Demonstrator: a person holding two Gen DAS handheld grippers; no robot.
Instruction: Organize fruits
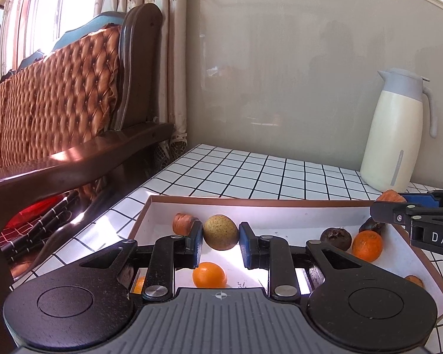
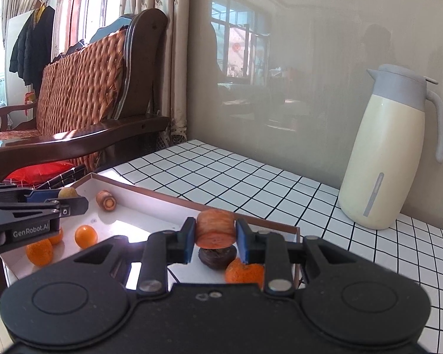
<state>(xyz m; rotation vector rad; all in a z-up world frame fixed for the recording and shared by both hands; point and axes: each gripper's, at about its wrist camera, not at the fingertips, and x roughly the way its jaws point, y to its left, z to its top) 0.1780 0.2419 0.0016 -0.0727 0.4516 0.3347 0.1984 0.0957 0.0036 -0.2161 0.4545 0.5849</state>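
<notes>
A shallow white box with a brown rim (image 1: 251,200) lies on the tiled table and holds several fruits. My left gripper (image 1: 221,239) is shut on a yellow-green round fruit (image 1: 221,231) above the box's left part. My right gripper (image 2: 216,237) is shut on an orange-brown chunk (image 2: 215,227) and holds it above the box's right end; it shows at the right edge of the left wrist view (image 1: 389,197). Oranges (image 1: 209,274) (image 1: 367,245), a dark brown fruit (image 1: 336,238) and another brown chunk (image 1: 182,223) lie in the box.
A cream thermos jug (image 2: 384,159) with a grey lid stands on the black-and-white grid table (image 2: 251,177) at the back right, against the wall. A wooden sofa (image 1: 73,118) with a quilted cushion stands left of the table.
</notes>
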